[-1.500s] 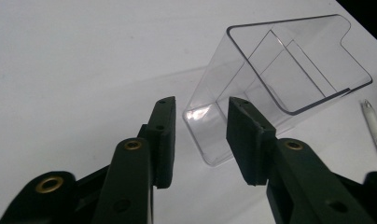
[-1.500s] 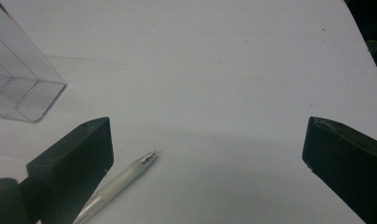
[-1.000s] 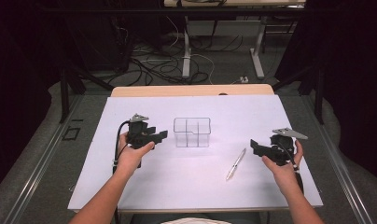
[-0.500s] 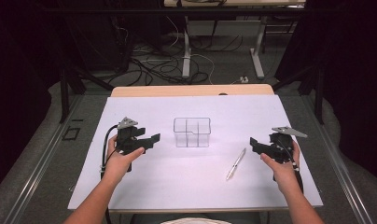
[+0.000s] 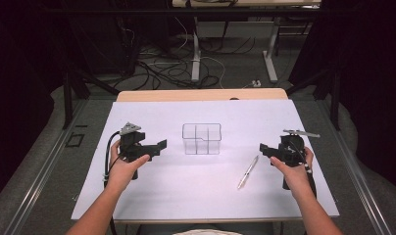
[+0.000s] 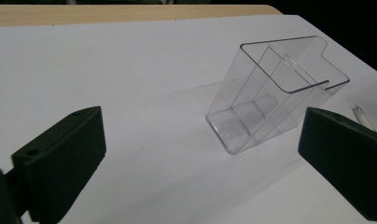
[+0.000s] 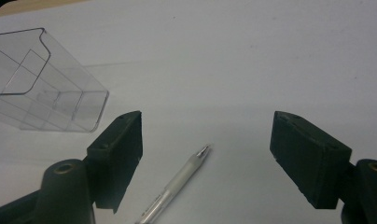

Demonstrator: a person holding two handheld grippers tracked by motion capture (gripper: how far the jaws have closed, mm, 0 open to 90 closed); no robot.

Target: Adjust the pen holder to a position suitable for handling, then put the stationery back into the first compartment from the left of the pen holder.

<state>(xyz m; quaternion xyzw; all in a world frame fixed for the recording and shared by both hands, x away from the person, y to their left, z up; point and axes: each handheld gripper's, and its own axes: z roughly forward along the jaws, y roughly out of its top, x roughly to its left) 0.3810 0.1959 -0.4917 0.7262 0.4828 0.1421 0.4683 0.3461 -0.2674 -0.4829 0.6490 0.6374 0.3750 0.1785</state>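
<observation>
Left tongs (image 5: 159, 146) hover above the white sheet (image 5: 152, 205) to the left of the clear holder (image 5: 201, 138), aimed at it, and their jaws have just been opening: they stand wide apart with nothing but bare sheet between them, the holder well ahead and off to one side in the left gripper view (image 6: 275, 93). That holder stands upright near the middle of the table, empty, its inner walls splitting it into compartments. Right of it and nearer the person lies the pen (image 5: 248, 172), flat and slanted, apart from everything else. Right tongs (image 5: 262, 148) hover at the far right, pointed back toward the middle; their jaws have just been closing a little yet are open, and in the right gripper view the pen (image 7: 177, 189) lies on the sheet below and between them, untouched by either pad. My reading is that the work is at its start: the pen is to be picked up and dropped into the holder, and neither is in hand yet. The next move calls for lowering the right tongs over the pen's barrel, squaring the jaws across its slant, and pinching without rolling it. Room is generous: bare sheet all round, the table edges far from both tools; the holder's thin rim is what to steer clear of
</observation>
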